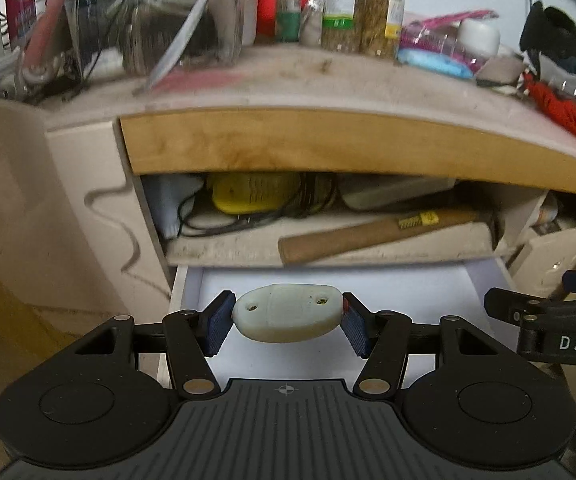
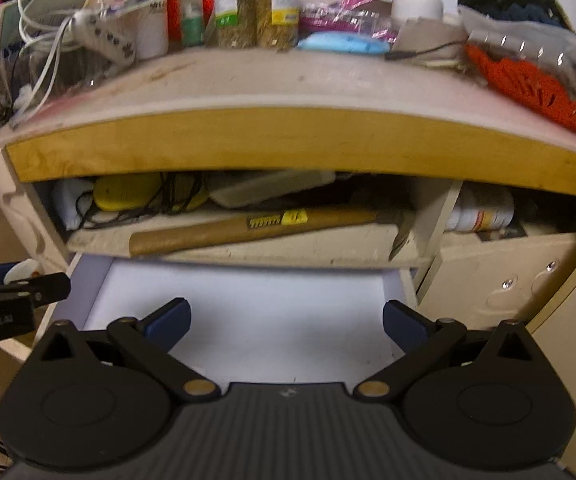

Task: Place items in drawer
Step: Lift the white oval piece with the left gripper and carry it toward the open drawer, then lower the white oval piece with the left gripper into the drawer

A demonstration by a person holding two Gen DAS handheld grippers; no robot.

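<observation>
While the drawer (image 1: 427,292) stands pulled out below a cluttered shelf, the left gripper (image 1: 287,322) is clenched on a pale oval plastic piece (image 1: 286,312), holding it by its two narrow ends just above the drawer's white floor. That piece shows two small screw holes on its upper face and looks hard, smooth and light, so it probably will not deform, though the rounded ends could slip from the pads (image 1: 218,326) if the squeeze eases early. Gripping end to end, as now, seems the steadiest hold. To the right of the drawer's middle, the right gripper (image 2: 286,326) hangs released, its jaws spread wide with nothing between them, above the same white floor. A wooden-handled hammer (image 2: 248,226) lies on the shelf directly above the drawer.
</observation>
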